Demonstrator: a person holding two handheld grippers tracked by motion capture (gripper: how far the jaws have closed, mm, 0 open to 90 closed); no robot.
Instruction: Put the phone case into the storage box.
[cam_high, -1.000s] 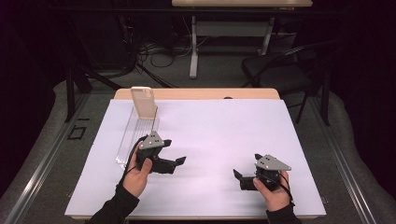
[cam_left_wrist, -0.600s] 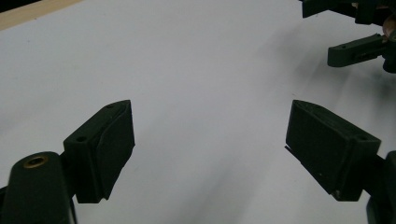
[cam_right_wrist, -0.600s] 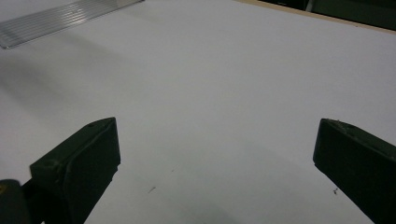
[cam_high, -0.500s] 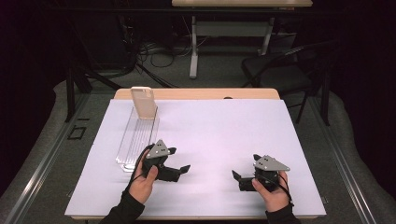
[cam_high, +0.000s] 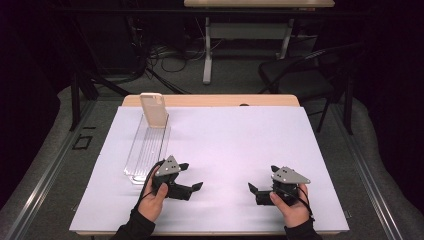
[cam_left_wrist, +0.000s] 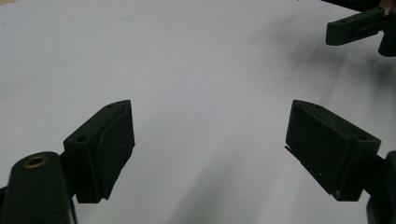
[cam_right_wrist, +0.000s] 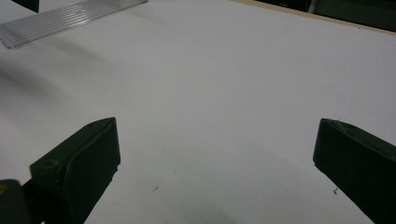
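both wide and holding nothing: left tool (cam_high: 191, 176) low over the desk (cam_high: 230, 135) just right of the tray (cam_high: 146, 152), right tool (cam_high: 260, 188) facing it.

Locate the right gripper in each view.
High view: right gripper lower right, jaws open, pointing left.
Left gripper view: right gripper in the top right corner.
Right gripper view: right gripper, jaws at both bottom corners.
Shared landmark: white sheet.
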